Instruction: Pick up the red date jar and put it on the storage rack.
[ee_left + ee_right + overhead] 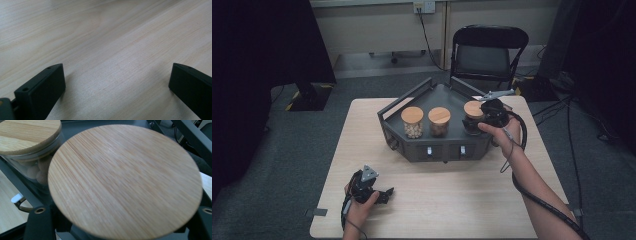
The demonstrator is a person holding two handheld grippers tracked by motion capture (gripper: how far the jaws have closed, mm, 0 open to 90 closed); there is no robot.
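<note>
Standing at the right end of a row of three in a dark grey tray [393, 125] at the far middle of the bench [437, 200], the right jar [472, 118] is gripped by the right hand-held gripper [488, 118]. Its jaws are closed on the glass body just under the round bamboo lid [125, 180], one at each side, as is seen in the right gripper view. The middle jar [439, 121] stands just beside it, and the left jar [412, 121], filled with pale nuts, a little further along the row.

The jar is judged to be rigid, fairly heavy for its size, and fragile; smooth glass is likely to be slippery, so a firm hold on the body below the lid is thought safest. The lid may merely sit in the neck, and lifting by it alone is not advised. A level lift is called for, since the tray's raised rail is close behind.

The left hand-held gripper [384, 194] is rested near the front left corner of the bench, its jaws spread wide over bare wood with nothing between them.

No brand, label or legible writing is made out on the jars, the lids or the tray.
</note>
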